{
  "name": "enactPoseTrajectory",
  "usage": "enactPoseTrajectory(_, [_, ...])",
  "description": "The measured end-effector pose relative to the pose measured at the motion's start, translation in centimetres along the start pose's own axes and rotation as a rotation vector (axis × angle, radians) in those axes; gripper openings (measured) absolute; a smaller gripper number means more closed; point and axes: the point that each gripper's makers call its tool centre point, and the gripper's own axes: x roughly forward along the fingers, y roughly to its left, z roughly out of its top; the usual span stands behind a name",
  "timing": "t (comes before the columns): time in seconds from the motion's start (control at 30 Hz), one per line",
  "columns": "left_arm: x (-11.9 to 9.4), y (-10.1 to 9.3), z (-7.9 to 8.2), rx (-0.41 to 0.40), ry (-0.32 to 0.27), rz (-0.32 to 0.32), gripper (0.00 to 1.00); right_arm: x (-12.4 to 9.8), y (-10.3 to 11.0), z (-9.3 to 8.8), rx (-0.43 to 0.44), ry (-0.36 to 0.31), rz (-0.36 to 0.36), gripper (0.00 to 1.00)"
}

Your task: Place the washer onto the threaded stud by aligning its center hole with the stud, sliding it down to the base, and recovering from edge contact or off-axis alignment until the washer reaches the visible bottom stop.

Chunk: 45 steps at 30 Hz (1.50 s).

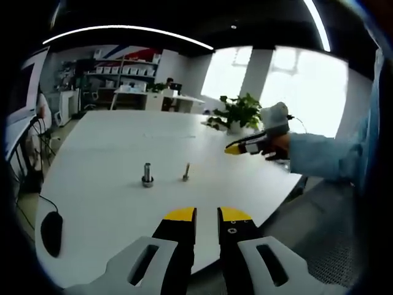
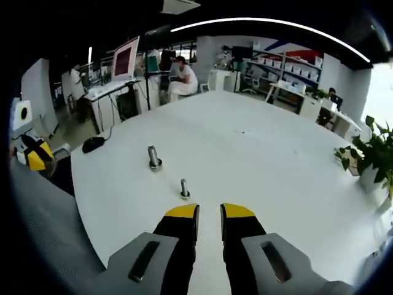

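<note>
We are holding 2 grippers above a white table (image 1: 110, 203). The left gripper (image 1: 207, 216) is hanging over the near edge, its jaws slightly apart and gripping nothing. The right gripper (image 2: 209, 212) is the same: a narrow gap, nothing between the jaws.

2 upright metal pieces are standing near each other on the table. The thicker stud (image 1: 147, 174) (image 2: 153, 157) is rising from a wider ring at its base. The thinner stud (image 1: 185, 173) (image 2: 184, 188) is sitting just ahead of the right gripper. Both long axes are pointing straight up. We cannot tell whether either ring is the washer; they are too small.

We are judging that the step is the approach: coming down squarely along that vertical axis, keeping any washer level so its hole is not catching the threads.
</note>
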Motion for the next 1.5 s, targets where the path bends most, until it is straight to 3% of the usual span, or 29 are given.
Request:
enactPoseTrajectory(0.2, [0.0, -0.3, -0.1, 0.025, 0.011, -0.007, 0.11, -4.8, 0.7, -0.7, -0.009, -0.042, -0.003, 0.16])
enactPoseTrajectory(0.3, [0.1, -0.6, -0.3, 0.022, 0.024, -0.024, 0.11, -6.8, 1.7, -2.0, 0.015, -0.036, 0.011, 0.16])
enactPoseTrajectory(0.43, [0.2, -0.8, -0.5, 0.018, 0.035, -0.033, 0.11, -9.0, 4.4, -3.3, 0.038, -0.045, 0.109, 0.16])
enactPoseTrajectory(0.5, [0.2, -0.9, -0.5, 0.013, 0.039, -0.039, 0.11, -9.9, 4.4, -3.8, 0.081, -0.07, 0.118, 0.16])
enactPoseTrajectory(0.57, [0.2, -1.1, -0.7, 0.015, 0.05, -0.05, 0.11, -9.5, 5.7, -4.3, 0.143, -0.081, 0.165, 0.16])
enactPoseTrajectory(0.6, [0.3, -1.3, -0.8, 0.023, 0.059, -0.057, 0.11, -9.4, 6.2, -5.0, 0.142, -0.015, 0.191, 0.16])
enactPoseTrajectory(0.63, [0.3, -1.3, -0.9, 0.024, 0.061, -0.059, 0.11, -8.7, 5.5, -4.7, 0.087, -0.03, 0.136, 0.16])
enactPoseTrajectory(0.67, [0.3, -1.4, -0.9, 0.022, 0.063, -0.062, 0.11, -8.3, 5.0, -4.7, 0.023, -0.026, 0.134, 0.16])
enactPoseTrajectory(0.77, [0.3, -1.4, -0.8, 0.024, 0.055, -0.068, 0.11, -7.2, 7.0, -7.3, -0.027, 0.11, 0.228, 0.16])
enactPoseTrajectory(0.87, [0.2, -1.3, -0.5, 0.011, 0.038, -0.061, 0.11, -7.2, 10.0, -7.9, -0.072, 0.142, 0.339, 0.16])
enactPoseTrajectory(0.97, [0.1, -1.1, -0.3, 0.01, 0.028, -0.056, 0.11, -7.1, 11.1, -8.6, -0.137, 0.169, 0.386, 0.16])
enactPoseTrajectory(1.1, [0.1, -1.2, -0.4, 0.014, 0.03, -0.053, 0.11, -7.1, 11.6, -8.3, -0.127, 0.162, 0.395, 0.16])
enactPoseTrajectory(1.27, [0.2, -1.3, -0.6, 0.022, 0.04, -0.058, 0.11, -7.2, 10.8, -7.6, -0.104, 0.139, 0.354, 0.16])
enactPoseTrajectory(1.5, [0.2, -1.3, -0.6, 0.024, 0.045, -0.06, 0.11, -7.3, 10.5, -7.9, -0.155, 0.163, 0.32, 0.16])
